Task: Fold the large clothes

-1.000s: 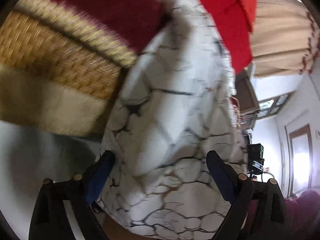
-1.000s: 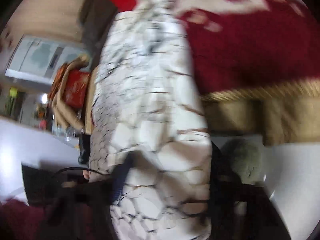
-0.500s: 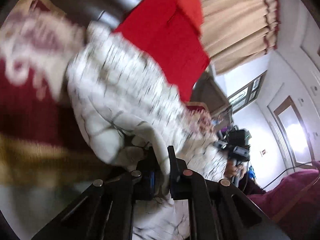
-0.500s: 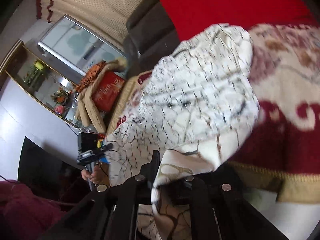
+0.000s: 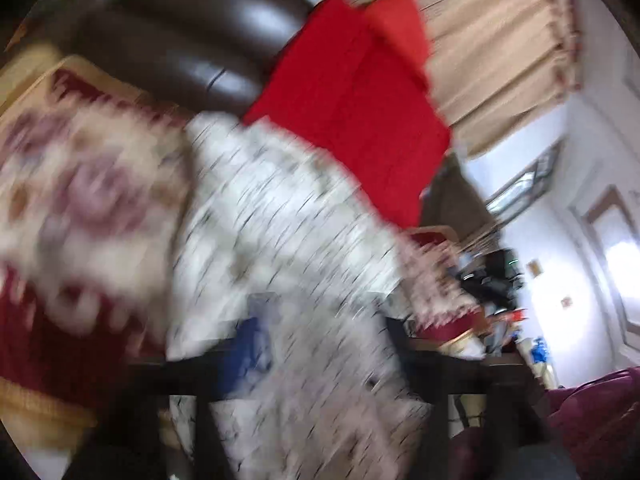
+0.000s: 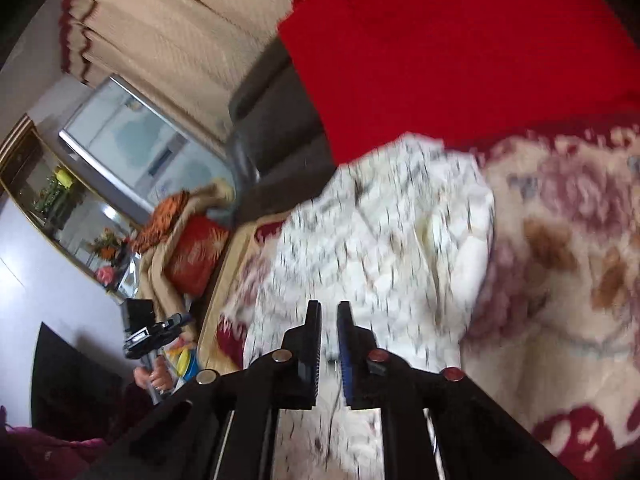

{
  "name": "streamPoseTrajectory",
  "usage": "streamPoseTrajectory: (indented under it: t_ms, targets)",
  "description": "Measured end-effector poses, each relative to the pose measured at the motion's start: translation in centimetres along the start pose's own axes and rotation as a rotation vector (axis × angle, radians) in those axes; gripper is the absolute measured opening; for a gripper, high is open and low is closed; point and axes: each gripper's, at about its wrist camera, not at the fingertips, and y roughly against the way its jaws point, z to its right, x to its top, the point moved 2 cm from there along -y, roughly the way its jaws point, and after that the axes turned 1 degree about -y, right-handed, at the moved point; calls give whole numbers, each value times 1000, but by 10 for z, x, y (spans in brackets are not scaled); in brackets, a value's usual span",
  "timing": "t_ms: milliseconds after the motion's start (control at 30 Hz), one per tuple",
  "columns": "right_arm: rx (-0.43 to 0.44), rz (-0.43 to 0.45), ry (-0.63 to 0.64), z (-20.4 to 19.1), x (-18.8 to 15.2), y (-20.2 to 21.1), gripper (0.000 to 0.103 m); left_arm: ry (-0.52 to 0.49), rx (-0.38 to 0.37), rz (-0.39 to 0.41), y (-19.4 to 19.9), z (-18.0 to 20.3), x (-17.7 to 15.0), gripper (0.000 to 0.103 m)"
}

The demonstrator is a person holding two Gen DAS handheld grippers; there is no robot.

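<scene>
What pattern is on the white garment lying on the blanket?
Thin dark crackle lines on the white garment; clearest in the right wrist view.

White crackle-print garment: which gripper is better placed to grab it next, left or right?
Left. The left gripper has just opened wide, with the garment between its fingers. The right gripper has just closed, nearly shut, nothing clearly pinched.

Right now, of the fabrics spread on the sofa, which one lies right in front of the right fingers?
The white crackle-print garment: white with thin dark crack lines, directly ahead of the right gripper. The floral blanket lies under it, and the plain red cloth hangs behind.
</scene>
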Motion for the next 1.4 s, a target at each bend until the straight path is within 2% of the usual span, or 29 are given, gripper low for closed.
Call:
streamPoseTrajectory:
  t_ms: [33, 67, 133, 167, 200, 300, 433, 567, 733, 800, 867, 933, 967, 1000, 1033, 1067, 1133, 1200, 1267, 1400]
  targets:
    - [-27, -25, 6, 2, -9, 1, 12, 36, 29, -5, 3, -11, -22, 97]
    - [-49, -54, 8, 8, -23, 2, 16, 59, 25, -12, 8, -18, -36, 97]
    - [-48, -91, -41, 21, -48, 5, 52, 155, 41, -41, 6, -43, -77, 97]
    - [-56, -90, -94, 30, -61, 8, 86, 190, 51, -52, 5, -53, -90, 97]
    - [-58, -79, -130, 38, -72, 12, 91, 229, 54, -59, 3, -65, -104, 97]
    - [-58, -68, -205, 58, -105, 21, 91, 354, 49, -89, -14, -103, -145, 97]
    - [-80, -79, -274, 74, -131, 25, 91, 448, 13, -148, -47, -136, -173, 97]
    - [-52, -88, -306, 80, -147, 21, 91, 496, -113, -145, -69, -141, -191, 97]
    - [29, -173, -293, 61, -161, -2, 91, 433, -286, -182, -87, -104, -206, 97]
    - [25, -224, -243, 47, -167, -13, 91, 411, -352, -162, -86, -89, -211, 97]
    - [2, -255, -174, 35, -171, -22, 89, 395, -381, -128, -88, -80, -210, 96]
    - [-15, -270, -94, 22, -174, -29, 70, 381, -412, -89, -85, -69, -208, 96]
    - [-39, -291, -44, 14, -176, -33, 45, 368, -411, -80, -84, -62, -207, 85]
    - [-53, -305, -17, 10, -178, -36, 31, 354, -408, -78, -82, -57, -205, 67]
    - [-70, -315, 16, 4, -178, -37, 30, 337, -402, -81, -81, -50, -203, 54]
    - [-73, -316, 41, -3, -179, -36, 25, 327, -394, -85, -81, -45, -199, 39]
    - [-45, -299, 77, -17, -176, -32, 18, 289, -397, -73, -75, -31, -190, 31]
    - [-19, -266, 108, -30, -168, -24, 15, 232, -386, -54, -66, -16, -176, 16]
    - [-3, -239, 132, -43, -157, -21, 13, 172, -392, -14, -48, 1, -147, 11]
    - [9, -211, 172, -58, -135, -26, 11, 94, -365, 40, -33, 23, -98, 11]
